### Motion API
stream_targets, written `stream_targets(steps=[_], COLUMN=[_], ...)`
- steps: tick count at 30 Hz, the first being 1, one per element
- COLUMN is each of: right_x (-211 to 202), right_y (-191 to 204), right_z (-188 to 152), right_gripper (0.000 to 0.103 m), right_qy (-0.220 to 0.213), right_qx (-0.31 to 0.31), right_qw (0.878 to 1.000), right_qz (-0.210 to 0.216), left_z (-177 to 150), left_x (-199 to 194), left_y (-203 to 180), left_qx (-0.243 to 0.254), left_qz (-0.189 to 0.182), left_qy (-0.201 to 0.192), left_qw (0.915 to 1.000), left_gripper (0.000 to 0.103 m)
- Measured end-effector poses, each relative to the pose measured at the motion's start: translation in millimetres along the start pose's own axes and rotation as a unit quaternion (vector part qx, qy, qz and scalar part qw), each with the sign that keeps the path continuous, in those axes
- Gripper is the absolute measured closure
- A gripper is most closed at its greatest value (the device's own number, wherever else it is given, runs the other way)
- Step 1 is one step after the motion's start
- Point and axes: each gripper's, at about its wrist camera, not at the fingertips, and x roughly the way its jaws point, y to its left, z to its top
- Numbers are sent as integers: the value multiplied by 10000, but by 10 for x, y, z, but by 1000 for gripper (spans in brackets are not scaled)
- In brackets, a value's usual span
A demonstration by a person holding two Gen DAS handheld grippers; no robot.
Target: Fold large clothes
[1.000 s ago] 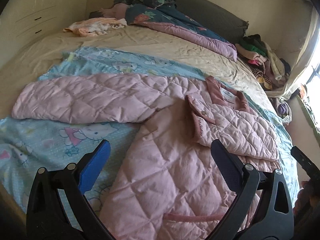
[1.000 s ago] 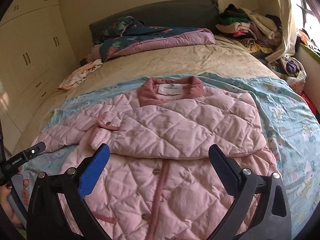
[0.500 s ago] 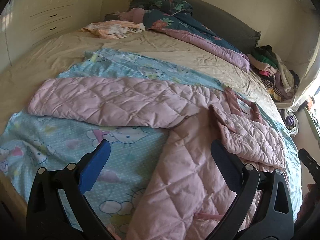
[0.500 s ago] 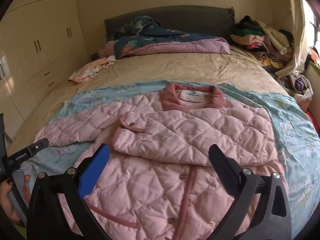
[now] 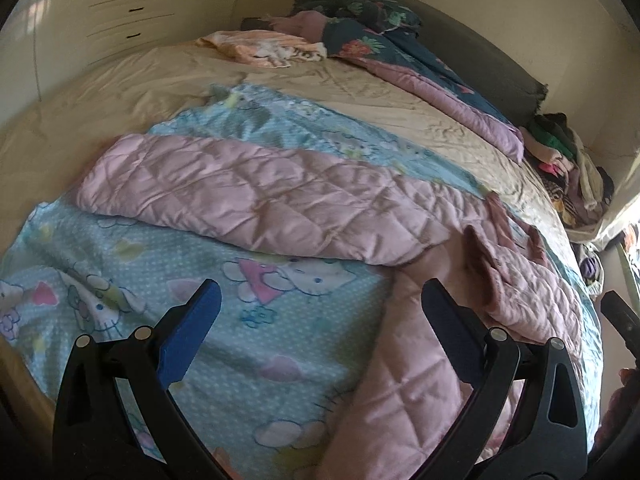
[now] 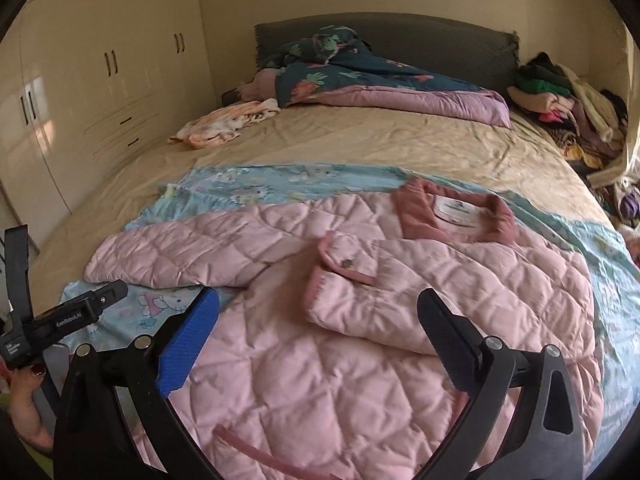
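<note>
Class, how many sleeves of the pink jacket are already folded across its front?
1: the right sleeve lies across the chest. The left sleeve stretches out flat on the blue sheet.

A wide bed [image 6: 360, 152] covered with a beige sheet is seen in a room with cream walls, and a dark grey headboard [image 6: 420, 36] is placed against the far wall. A glossy cream wardrobe [image 6: 100, 92] with dark handles and drawers is set along one side. Strong daylight is let in beside a pale curtain [image 6: 630, 120] on the other side.
</note>
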Motion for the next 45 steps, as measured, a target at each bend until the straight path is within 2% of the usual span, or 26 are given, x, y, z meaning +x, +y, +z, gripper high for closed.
stream_targets(steps=[5,17,30,41,44,45], right_x=[203,546,878,1062,1094,1091], right_y=[267,679,814,844,810,793], right_z=[8,-4,-86,-80,-96,-107], right_gripper=[4,4,4,4,4,4], right_qy=[120,340,584,629,654,652], right_qx=[-239,-565,-649,-615,-551,-545], right_qw=[9996,9973,9953,9950,9954,9955], right_qz=[59,331,409,463,442,425], left_z=[27,117,192,519,577,596], left_x=[140,400,737,995,982,981], left_y=[250,704,1162,1676,1814,1835], left_qx=[-226,-830,-1575,-2174,-2415,-2405], left_qz=[161,247,254,592,586,591], left_qy=[80,173,241,-77,-327,-367], left_qw=[9996,9961,9869,9743,9681,9682], left_gripper=[9,9,9,9,9,13])
